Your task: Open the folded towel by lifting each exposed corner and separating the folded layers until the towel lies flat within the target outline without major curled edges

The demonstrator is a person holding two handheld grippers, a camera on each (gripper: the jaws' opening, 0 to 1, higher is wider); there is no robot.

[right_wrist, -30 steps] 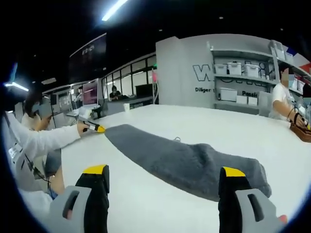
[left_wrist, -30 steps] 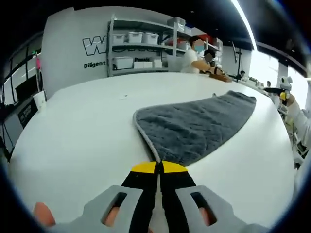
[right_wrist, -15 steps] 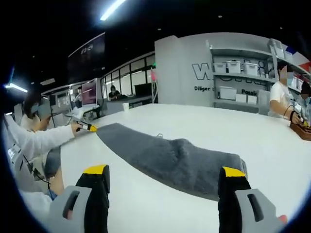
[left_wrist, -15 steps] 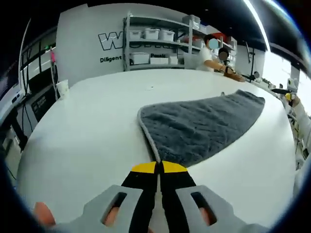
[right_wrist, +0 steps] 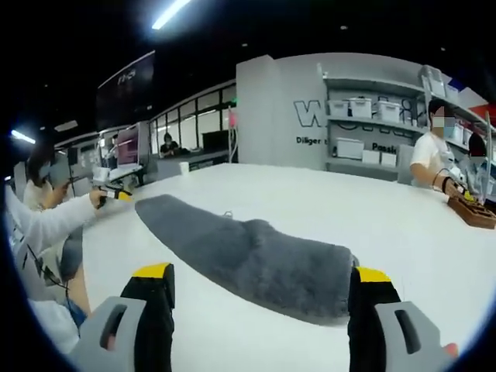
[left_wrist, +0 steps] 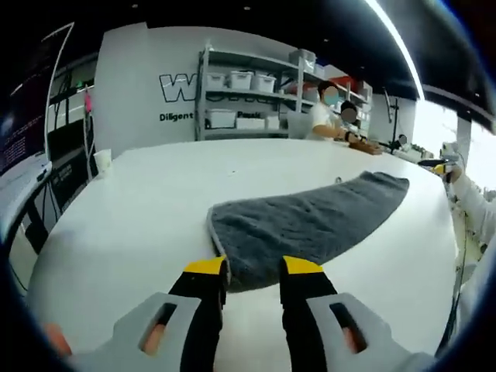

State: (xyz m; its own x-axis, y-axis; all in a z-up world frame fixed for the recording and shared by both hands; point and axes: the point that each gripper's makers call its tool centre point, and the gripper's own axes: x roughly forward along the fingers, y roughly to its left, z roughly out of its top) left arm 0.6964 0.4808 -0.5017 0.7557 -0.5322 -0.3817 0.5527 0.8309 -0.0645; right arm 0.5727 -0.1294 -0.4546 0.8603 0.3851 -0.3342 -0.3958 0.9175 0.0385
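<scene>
Two grippers, both with jaws released right now. The left gripper (left_wrist: 253,267) has its jaws slightly parted with the near corner of the grey towel (left_wrist: 306,226) lying right between the tips on the white table (left_wrist: 139,209). The right gripper (right_wrist: 263,275) has jaws spread wide, towel's (right_wrist: 248,256) other end just ahead between them.

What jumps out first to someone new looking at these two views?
The grey towel lying long and folded across the white table. In the left gripper view, the left gripper is open with its yellow tips at the towel's near edge; in the right gripper view, the right gripper is open wide before the towel's other end.
</scene>
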